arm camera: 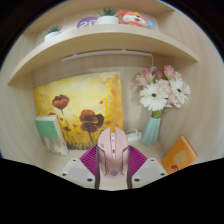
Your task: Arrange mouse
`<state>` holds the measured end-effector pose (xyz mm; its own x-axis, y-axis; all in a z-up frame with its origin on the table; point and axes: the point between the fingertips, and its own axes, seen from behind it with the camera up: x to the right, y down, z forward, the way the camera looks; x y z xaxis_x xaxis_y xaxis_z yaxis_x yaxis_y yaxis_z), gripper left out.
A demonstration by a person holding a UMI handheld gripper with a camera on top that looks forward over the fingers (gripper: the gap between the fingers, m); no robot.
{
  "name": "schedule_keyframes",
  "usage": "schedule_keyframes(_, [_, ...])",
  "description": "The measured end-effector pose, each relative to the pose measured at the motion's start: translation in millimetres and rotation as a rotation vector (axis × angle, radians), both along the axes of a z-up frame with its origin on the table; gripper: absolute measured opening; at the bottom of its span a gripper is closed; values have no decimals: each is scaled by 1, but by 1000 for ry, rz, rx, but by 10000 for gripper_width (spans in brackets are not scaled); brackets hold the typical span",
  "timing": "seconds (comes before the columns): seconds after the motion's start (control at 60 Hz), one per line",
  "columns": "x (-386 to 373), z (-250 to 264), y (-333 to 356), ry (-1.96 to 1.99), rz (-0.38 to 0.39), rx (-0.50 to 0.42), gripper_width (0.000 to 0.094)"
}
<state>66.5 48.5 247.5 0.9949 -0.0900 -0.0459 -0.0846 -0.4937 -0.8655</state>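
Mouse (112, 148), pink, pinched between the jaws (112, 165), both purple pads pressed to its flanks. Long axis straight along the fingers, nose forward. Held above the pale worktop (150, 160), flower painting (78, 108) dead ahead, vase of daisies (158, 100) beyond to one side, shelf (95, 42) overhead.

The small pink computer mouse (112, 146) has a smooth plastic shell with a soft sheen along its top, and it sits between the magenta pads (91, 160) of the pale, matt plastic gripper (112, 170). The light curved shelf (100, 42) and the surface below look like smooth, pale wood with a matt finish. The yellow poppy painting (78, 105) looks matt, like canvas or paper. The slim turquoise vase (152, 130) looks glossy, holding white and pink flowers (160, 90).
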Motion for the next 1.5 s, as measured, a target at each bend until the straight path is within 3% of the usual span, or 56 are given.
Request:
schedule_keyframes(0.117, [-81,0,-13,-9,94,13,365])
schedule_keyframes(0.233, [-135,-69,-37,-37,146,-89,363])
schedule_keyframes(0.333, [-155,-148,-69,-26,151,-231,362])
schedule_keyframes(0.433, [-163,-202,-94,-47,138,-318,364])
schedule_keyframes(0.683, [-170,-264,-130,-44,156,-429,367])
schedule_keyframes(0.883, [-170,-263,-127,-50,155,-414,494])
schedule_keyframes(1.0, [-171,-251,-127,-1,147,-431,680])
schedule_keyframes(1.317, [-152,-101,-118,31,162,-204,681])
schedule_keyframes(1.5, [-123,-42,-132,32,152,-135,679])
